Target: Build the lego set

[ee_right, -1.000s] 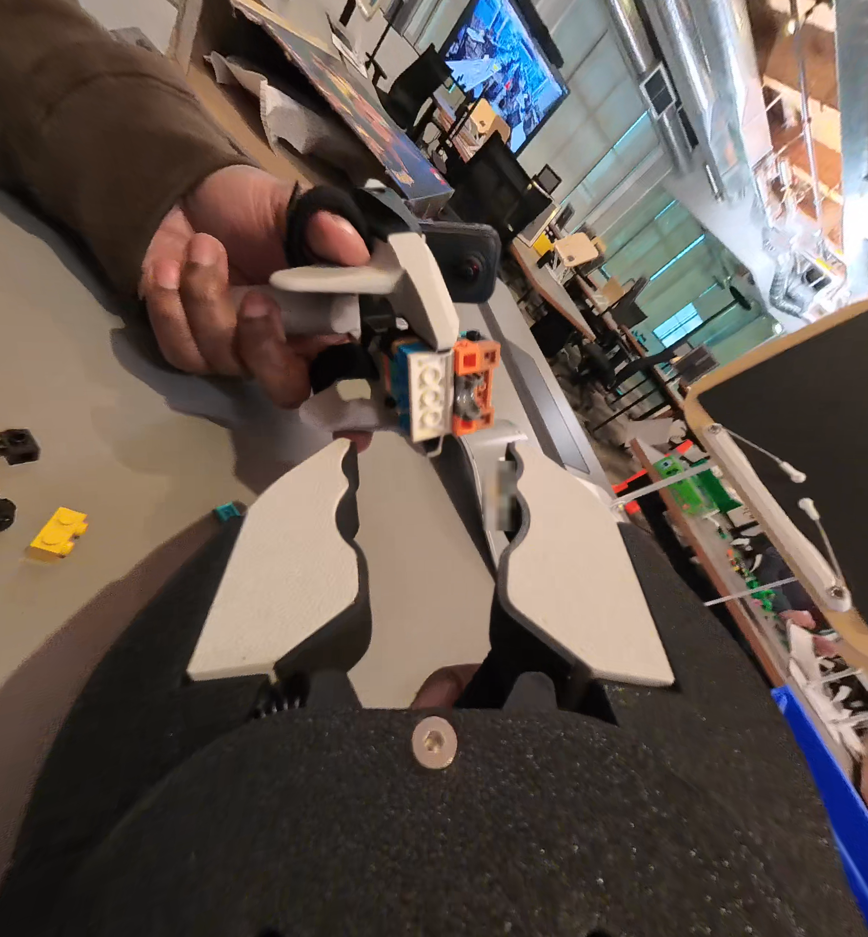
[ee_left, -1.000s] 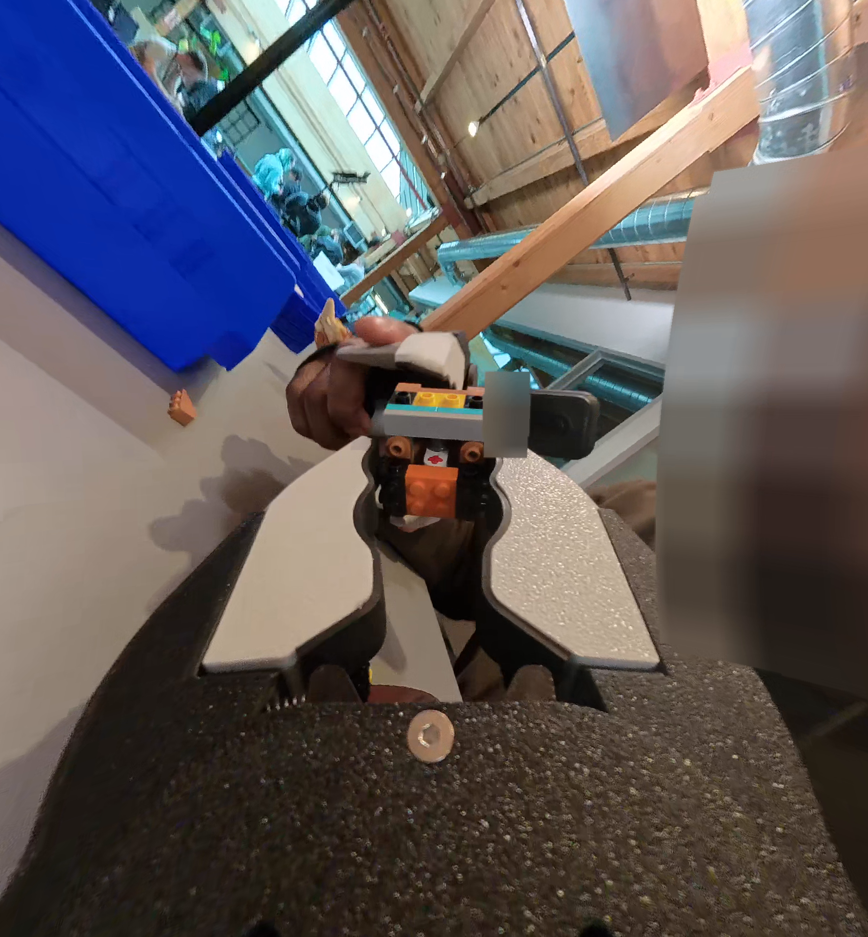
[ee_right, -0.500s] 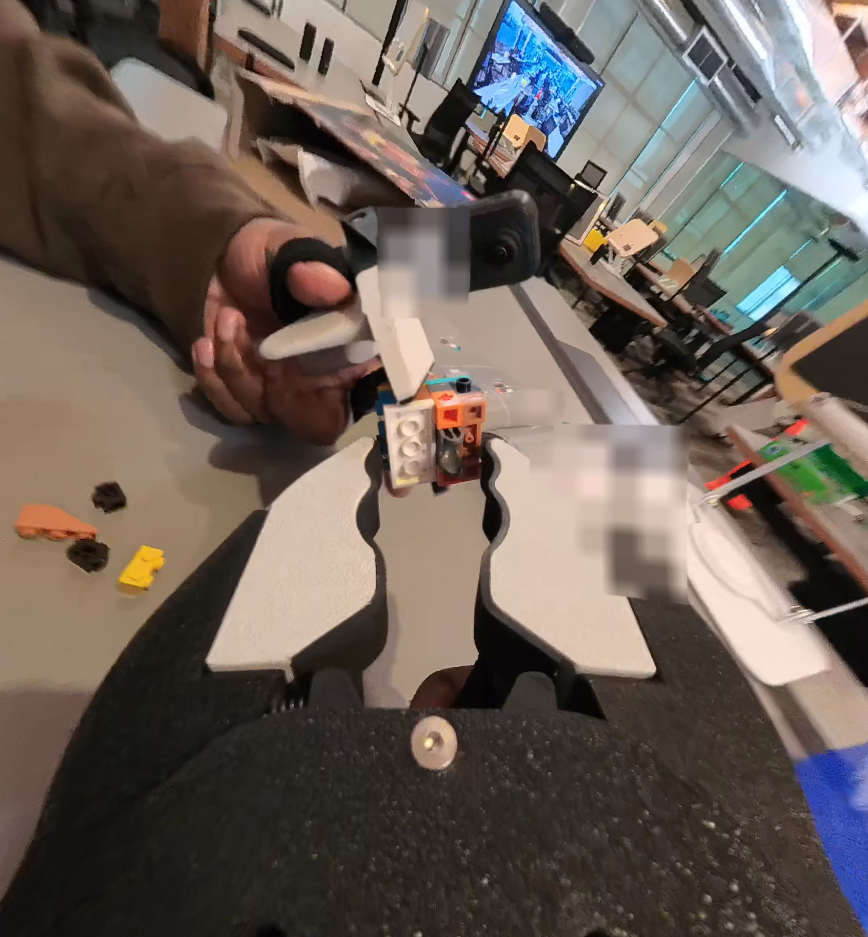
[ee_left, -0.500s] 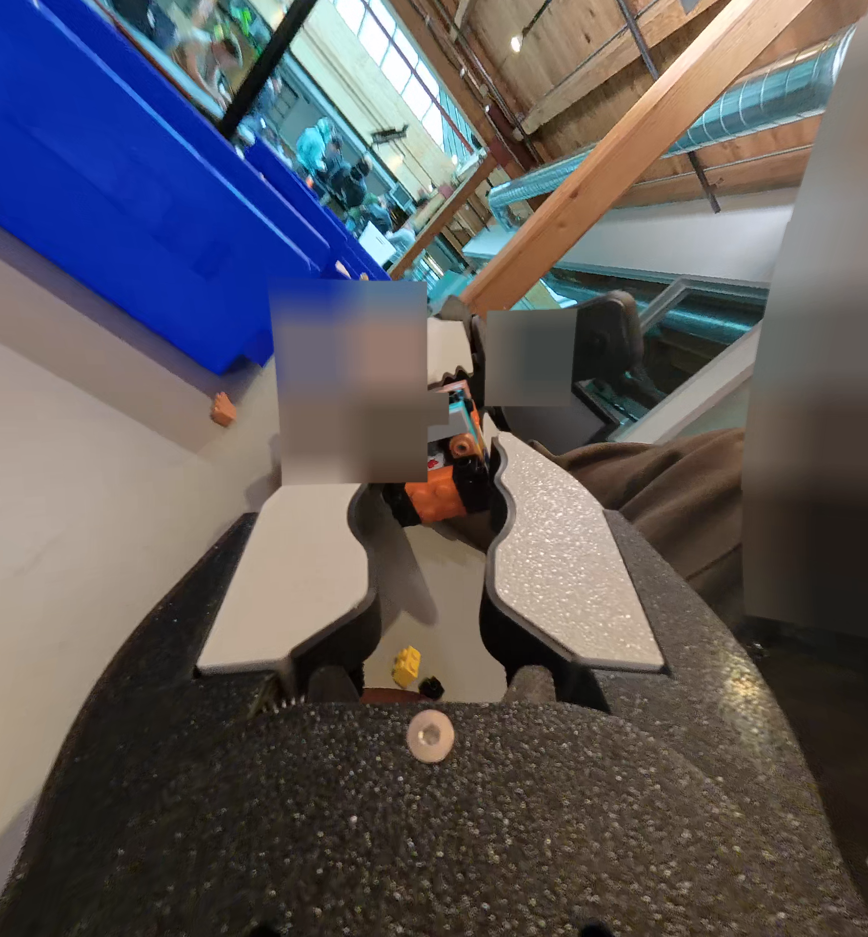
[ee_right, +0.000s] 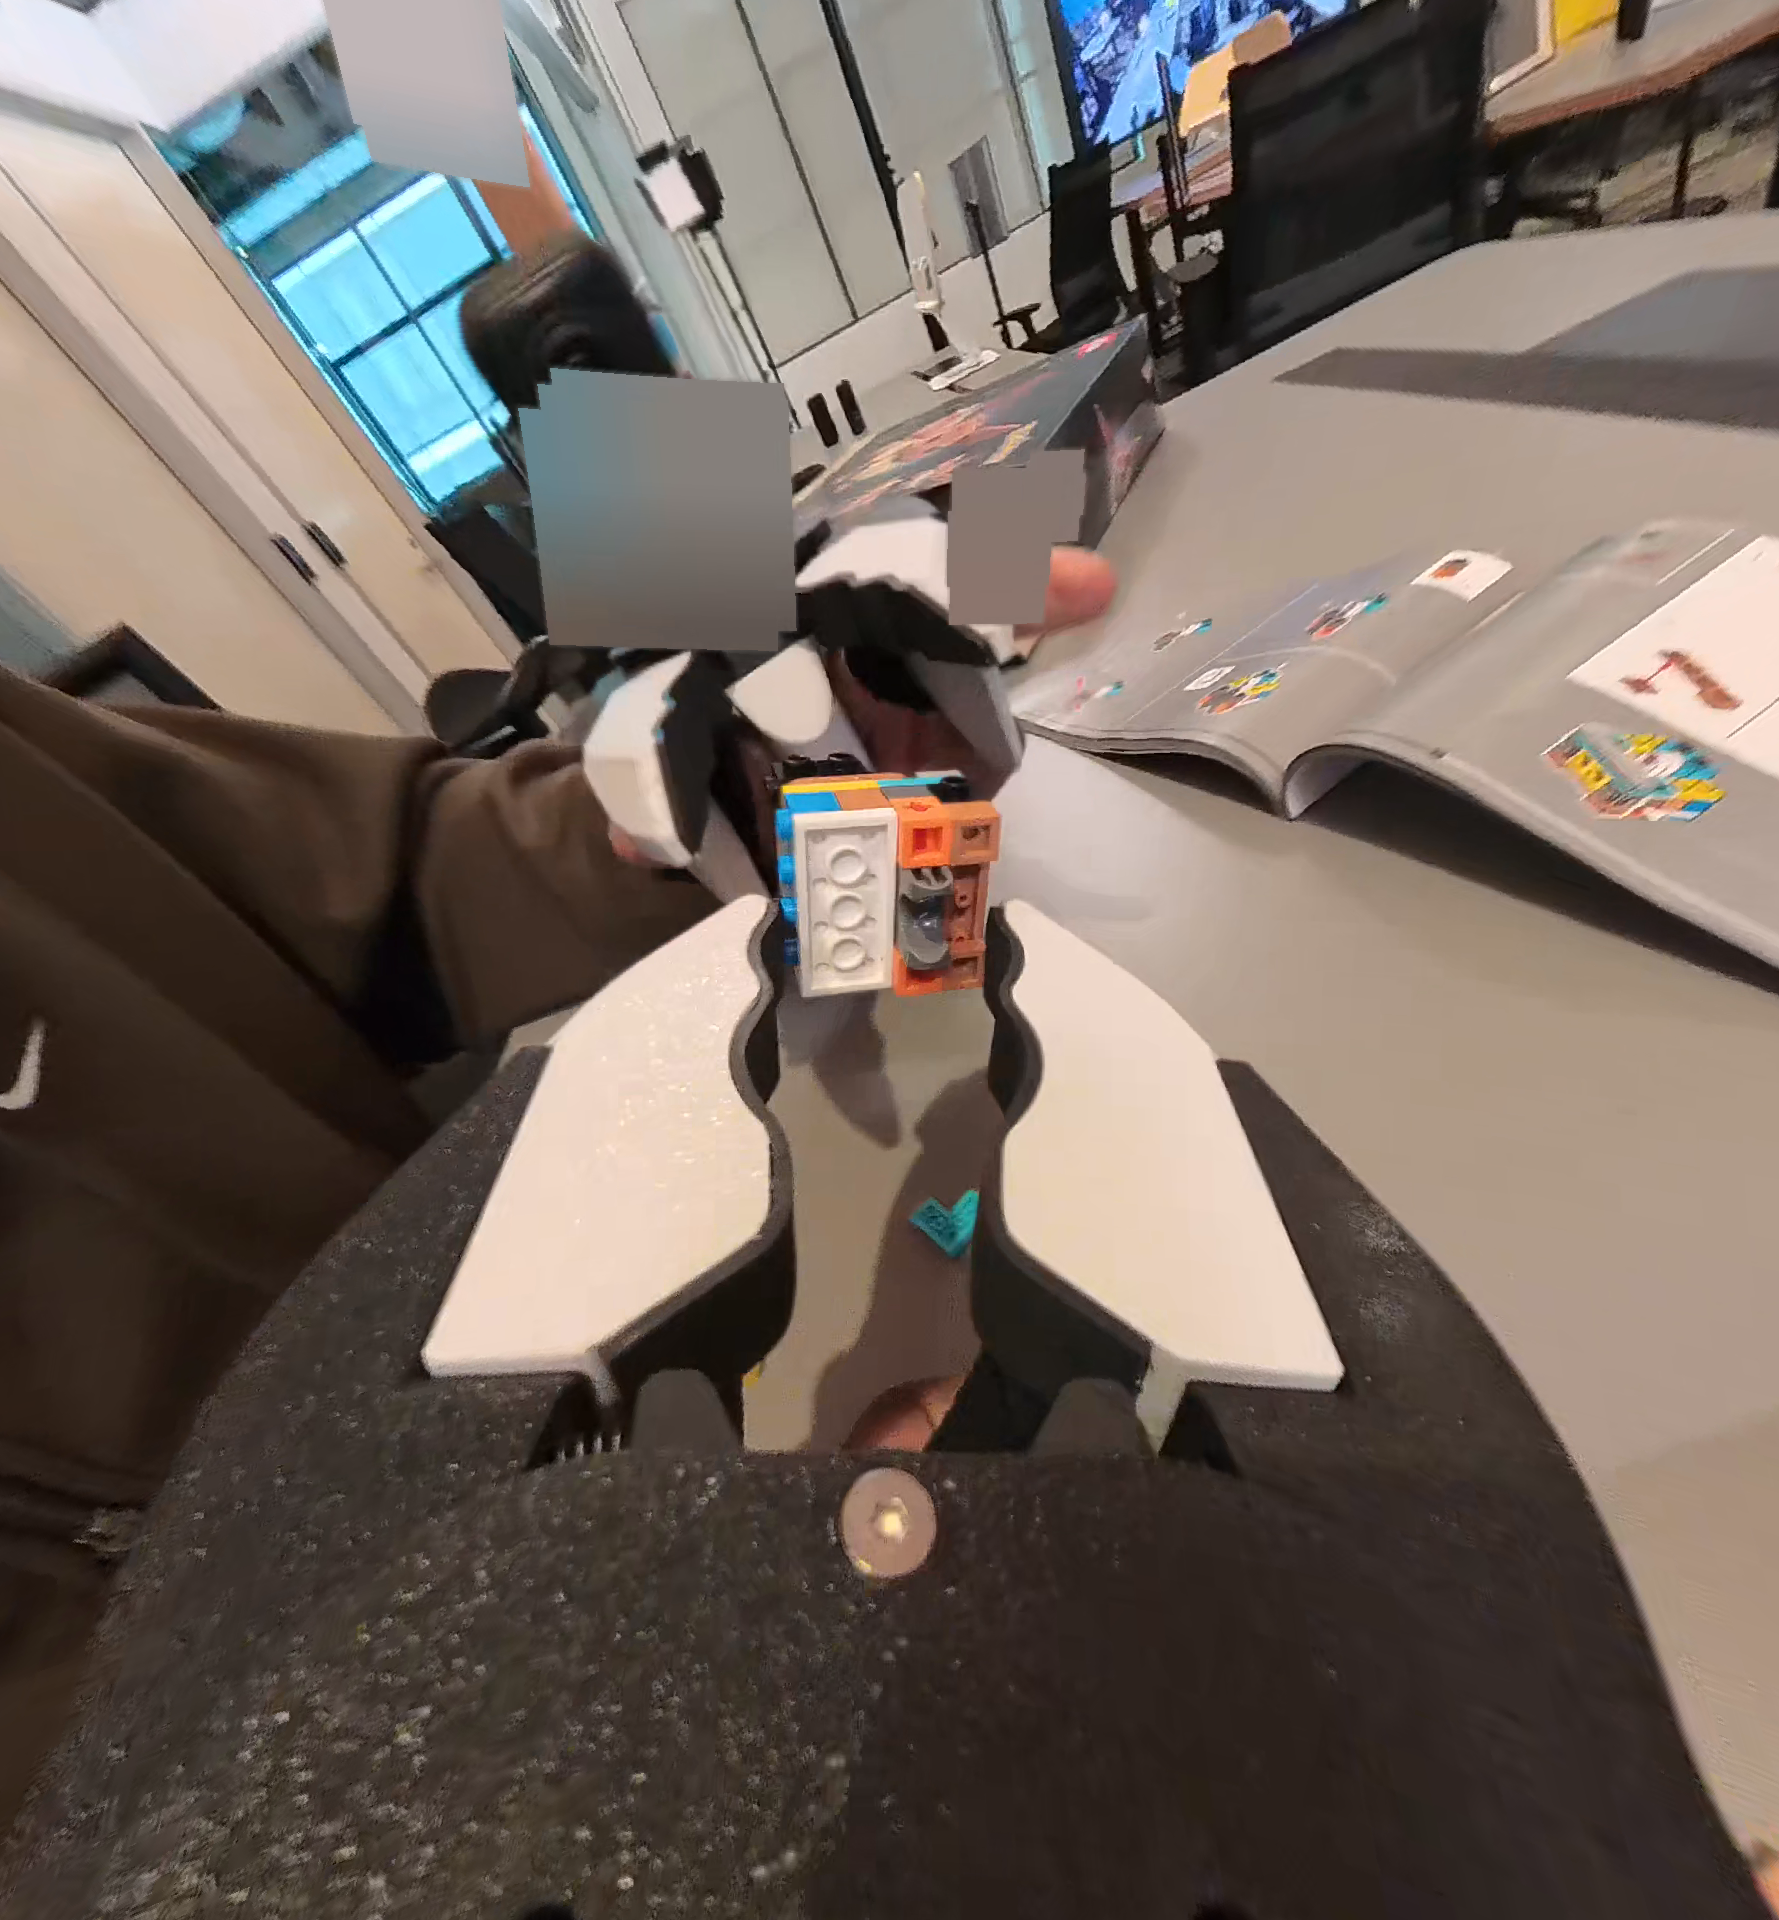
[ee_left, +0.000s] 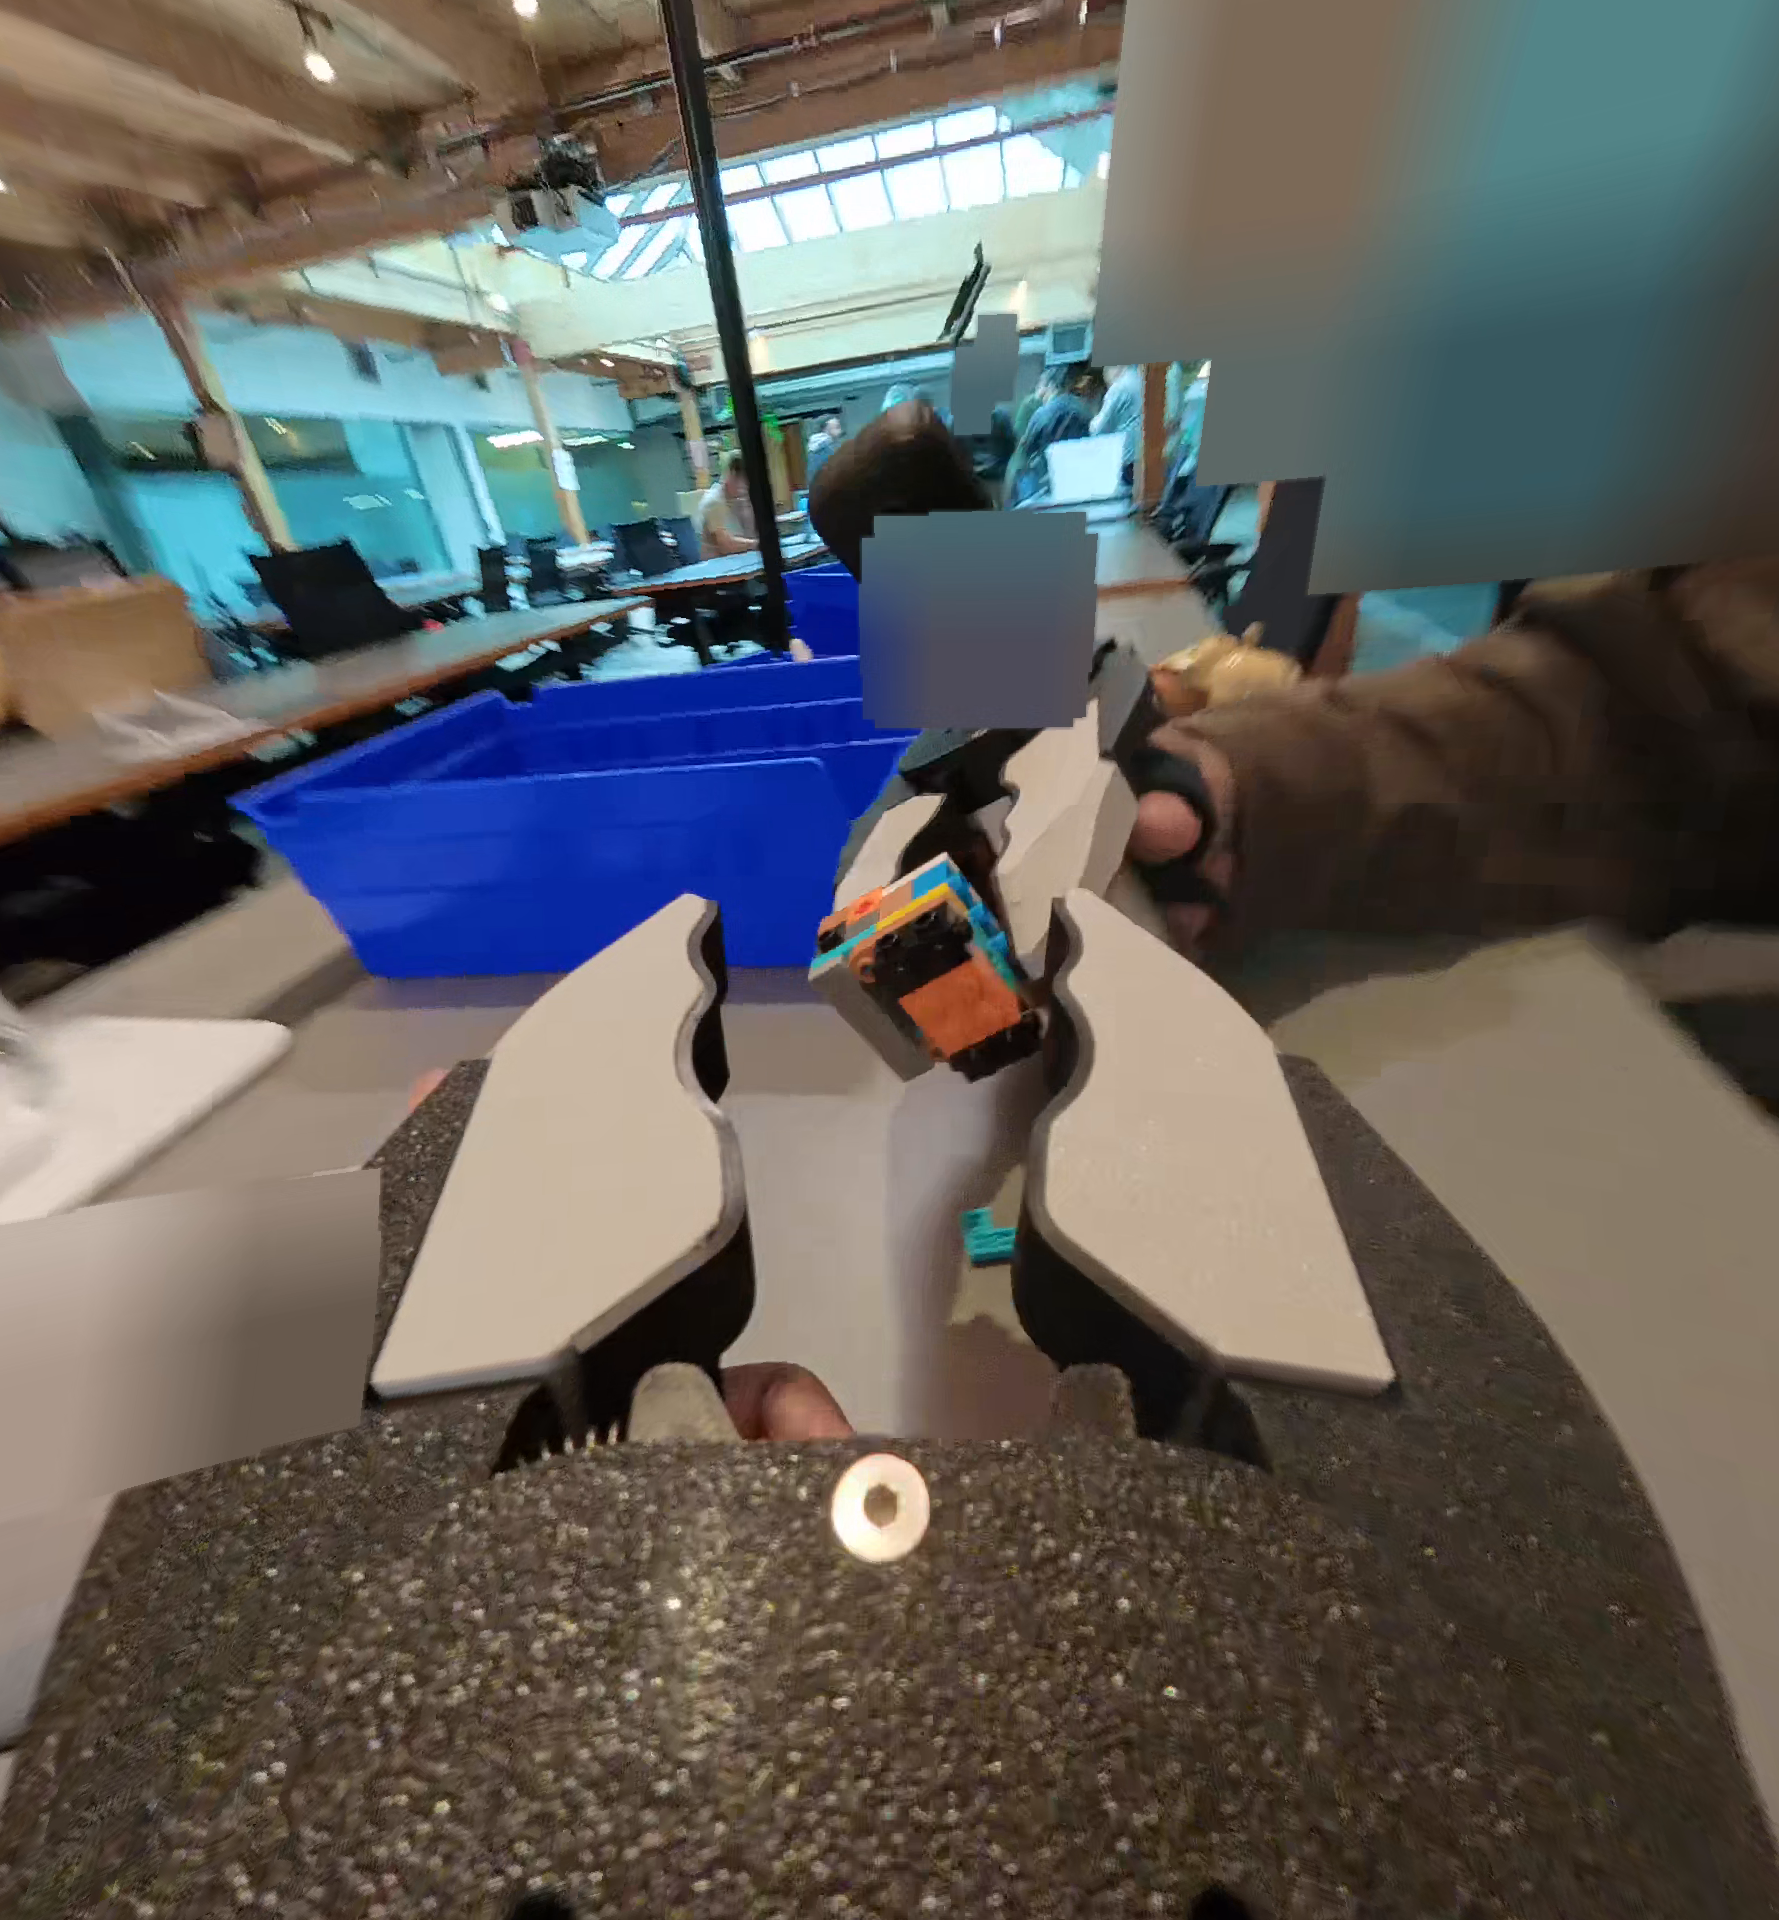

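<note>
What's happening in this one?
A person works two handheld grippers above a grey table. The right gripper is shut on the small lego build, holding it in the air. The left gripper is open, close to the build. A teal piece lies on the table below, and the booklet lies open nearby.
</note>
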Tool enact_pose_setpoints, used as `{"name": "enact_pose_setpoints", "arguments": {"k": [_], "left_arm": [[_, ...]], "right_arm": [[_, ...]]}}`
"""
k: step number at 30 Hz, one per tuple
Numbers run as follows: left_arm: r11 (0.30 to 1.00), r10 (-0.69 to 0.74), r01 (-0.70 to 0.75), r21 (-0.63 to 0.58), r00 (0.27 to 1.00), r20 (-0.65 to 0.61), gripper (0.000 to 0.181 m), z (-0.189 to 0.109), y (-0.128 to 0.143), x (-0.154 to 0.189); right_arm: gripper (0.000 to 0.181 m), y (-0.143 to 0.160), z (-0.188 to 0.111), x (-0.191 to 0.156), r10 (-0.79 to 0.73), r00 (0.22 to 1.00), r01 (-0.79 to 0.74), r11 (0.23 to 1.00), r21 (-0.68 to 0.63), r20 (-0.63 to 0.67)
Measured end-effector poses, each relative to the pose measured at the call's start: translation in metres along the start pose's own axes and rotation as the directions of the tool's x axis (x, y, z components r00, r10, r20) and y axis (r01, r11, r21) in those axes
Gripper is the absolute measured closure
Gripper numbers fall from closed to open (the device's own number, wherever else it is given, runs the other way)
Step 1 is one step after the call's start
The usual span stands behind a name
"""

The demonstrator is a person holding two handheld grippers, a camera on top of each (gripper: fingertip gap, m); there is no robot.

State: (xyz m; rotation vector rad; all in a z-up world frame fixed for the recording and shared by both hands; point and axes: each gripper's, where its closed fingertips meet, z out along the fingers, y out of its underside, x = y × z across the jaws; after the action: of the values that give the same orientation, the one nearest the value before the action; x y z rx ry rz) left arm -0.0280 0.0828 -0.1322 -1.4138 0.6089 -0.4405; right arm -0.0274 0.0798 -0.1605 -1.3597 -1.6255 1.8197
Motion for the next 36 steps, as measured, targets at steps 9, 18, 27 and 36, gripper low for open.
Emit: {"name": "enact_pose_setpoints", "arguments": {"k": [9, 18, 27, 36], "left_arm": [[0.830, 0.551, -0.536, -0.156, 0.831, 0.076, 0.121, 0.007, 0.019, 0.011], [0.785, 0.617, -0.601, -0.152, 0.780, 0.100, 0.140, 0.007, 0.018, 0.013], [0.994, 0.101, -0.104, 0.035, 0.992, 0.071, 0.141, 0.001, 0.005, -0.002], [0.881, -0.345, 0.420, 0.218, 0.885, -0.313, 0.141, -0.013, -0.020, 0.011]], "right_arm": [[0.145, -0.002, 0.003, -0.005, 0.183, 0.979, -0.187, 0.982, 0.031, 0.094], [0.145, 0.005, 0.010, -0.013, 0.230, 0.963, -0.232, 0.973, -0.004, 0.137], [0.147, 0.001, -0.012, 0.017, -0.027, 0.998, 0.023, 0.998, -0.064, -0.062], [0.159, 0.067, -0.014, 0.044, -0.436, 0.890, 0.314, 0.798, -0.514, -0.132]]}}
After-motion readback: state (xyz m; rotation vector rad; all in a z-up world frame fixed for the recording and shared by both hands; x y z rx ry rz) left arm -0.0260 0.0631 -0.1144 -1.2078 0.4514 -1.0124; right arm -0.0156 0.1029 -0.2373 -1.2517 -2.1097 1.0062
